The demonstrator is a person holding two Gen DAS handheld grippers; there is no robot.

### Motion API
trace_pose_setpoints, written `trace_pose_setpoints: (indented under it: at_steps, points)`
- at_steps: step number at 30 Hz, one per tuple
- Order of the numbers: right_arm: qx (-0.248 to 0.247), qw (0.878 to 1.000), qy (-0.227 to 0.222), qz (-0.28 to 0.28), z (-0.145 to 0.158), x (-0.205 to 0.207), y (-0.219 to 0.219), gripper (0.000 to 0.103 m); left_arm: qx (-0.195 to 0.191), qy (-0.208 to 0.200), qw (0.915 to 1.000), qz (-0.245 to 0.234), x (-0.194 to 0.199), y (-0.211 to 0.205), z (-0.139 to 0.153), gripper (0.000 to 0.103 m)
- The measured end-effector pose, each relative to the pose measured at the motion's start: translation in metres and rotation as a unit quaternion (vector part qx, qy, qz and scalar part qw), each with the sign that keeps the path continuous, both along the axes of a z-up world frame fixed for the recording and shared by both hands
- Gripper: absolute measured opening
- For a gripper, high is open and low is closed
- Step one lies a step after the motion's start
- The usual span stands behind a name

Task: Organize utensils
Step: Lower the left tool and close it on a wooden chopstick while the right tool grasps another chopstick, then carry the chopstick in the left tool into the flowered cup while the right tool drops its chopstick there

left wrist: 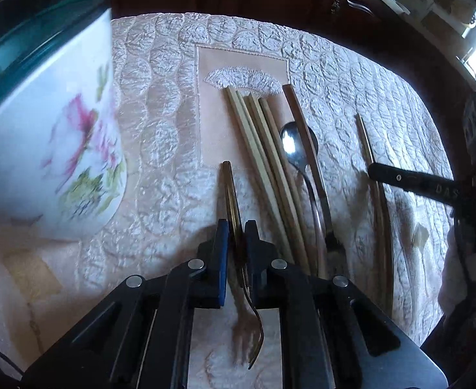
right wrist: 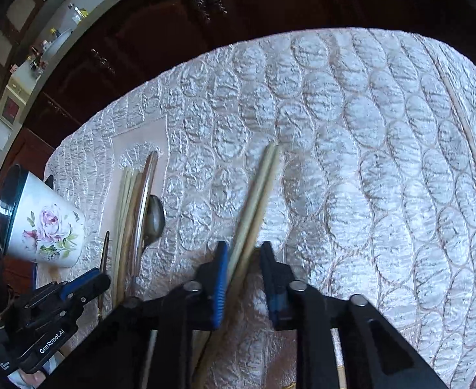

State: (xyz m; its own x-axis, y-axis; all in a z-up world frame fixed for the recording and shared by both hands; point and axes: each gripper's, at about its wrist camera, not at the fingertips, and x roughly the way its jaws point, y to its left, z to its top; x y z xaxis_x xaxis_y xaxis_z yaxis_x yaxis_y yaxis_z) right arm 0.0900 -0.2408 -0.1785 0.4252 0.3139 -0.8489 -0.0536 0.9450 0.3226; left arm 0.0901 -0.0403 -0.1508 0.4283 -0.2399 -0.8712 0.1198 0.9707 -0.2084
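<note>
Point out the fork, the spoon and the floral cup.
fork [left wrist: 232,191]: left wrist view, on its handle.
spoon [left wrist: 290,144]: left wrist view, on its bowl.
floral cup [right wrist: 48,227]: right wrist view, on its painted side.

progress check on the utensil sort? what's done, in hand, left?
Done: nothing visibly in the floral cup. In hand: left gripper shut on a fork; right gripper around a chopstick pair. Left: chopstick bundle, spoon, every other piece on the cloth.
</note>
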Motion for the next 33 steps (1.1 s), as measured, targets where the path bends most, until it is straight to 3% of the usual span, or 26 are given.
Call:
trace_pose_setpoints:
  at_steps: [7, 11, 14, 15, 23, 33]
  points:
    - [0.028, 0.999, 0.003, 0.015, 0.007, -0.030, -0.018, 0.010, -0.006, 0.007, 1.0000, 0.003, -0.023, 0.015, 0.002, 0.007]
    - [0.013, 0.999, 0.020, 0.035, 0.005, -0.045, -0.021, 0.010, -0.002, 0.012, 0.9999, -0.003, -0.033, 0.017, 0.002, 0.007]
    - [0.030, 0.999, 0.022, 0.020, 0.004, -0.046, -0.030, 0.026, -0.001, 0.010, 0.9999, -0.003, -0.032, 0.017, 0.004, 0.007]
    - [0.023, 1.000, 0.017, 0.013, 0.006, -0.046, -0.034, 0.026, 0.002, 0.007, 1.0000, -0.001, -0.030, 0.016, 0.006, 0.007]
    - [-0.040, 0.999, -0.003, 0.032, 0.008, -0.025, -0.026, 0.022, 0.020, 0.002, 0.9998, -0.007, -0.013, 0.008, 0.006, 0.007]
    - [-0.059, 0.997, 0.000, 0.047, 0.002, -0.009, -0.008, 0.015, 0.026, 0.005, 0.9996, -0.005, 0.003, 0.001, -0.001, 0.007]
